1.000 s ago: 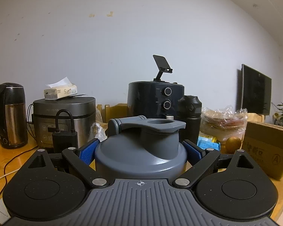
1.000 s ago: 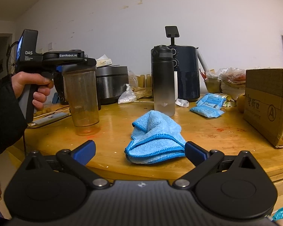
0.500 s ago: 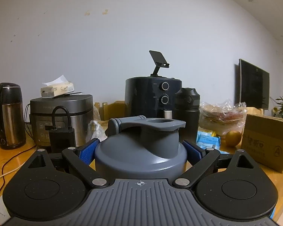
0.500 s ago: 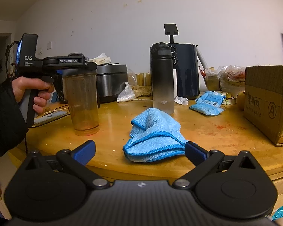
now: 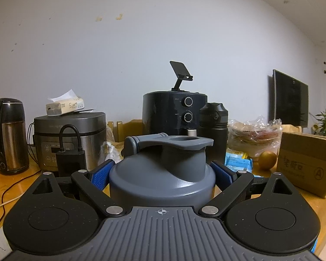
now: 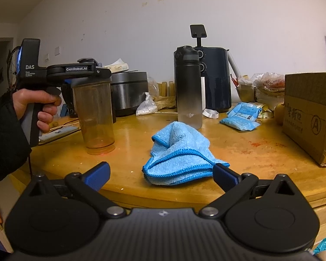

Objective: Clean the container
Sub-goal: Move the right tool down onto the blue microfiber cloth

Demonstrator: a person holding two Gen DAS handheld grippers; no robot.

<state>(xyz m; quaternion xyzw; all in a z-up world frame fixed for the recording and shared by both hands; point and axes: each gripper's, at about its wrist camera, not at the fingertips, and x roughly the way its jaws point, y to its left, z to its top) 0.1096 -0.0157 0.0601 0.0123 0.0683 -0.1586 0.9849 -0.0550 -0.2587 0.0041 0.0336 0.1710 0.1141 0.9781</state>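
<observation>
Cloth (image 6: 178, 152) is lying crumpled low in the centre of the right wrist frame, on the wooden counter (image 6: 260, 156) directly ahead of the right hand-held gripper (image 6: 160, 173), whose blue-padded jaws are spread wide with nothing between them. One end of the blue cloth is reaching almost to the right-side pad; its folded bulk is running roughly across the frame, side to side.

At the left of that same frame the left hand-held gripper (image 6: 97, 71) is clamping the grey lid of the shaker bottle (image 6: 95, 115), a tall, upright, amber-tinted clear container whose base appears to be sitting on or just above the counter; I cannot tell which. A hand (image 6: 37, 108) in a dark sleeve is squeezing the handle. In the left wrist frame the lid (image 5: 163, 169) is filling the lower centre, with both blue pads pressed against its sides.

Judging from this, the cloth is nearer the right hand-held gripper, and the container is standing to the left of the cloth, well apart from it. The coming move probably calls for the right side going forward and down onto the cloth's raised fold, then carrying it leftward to the bottle, while the left side is steadying the container
</observation>
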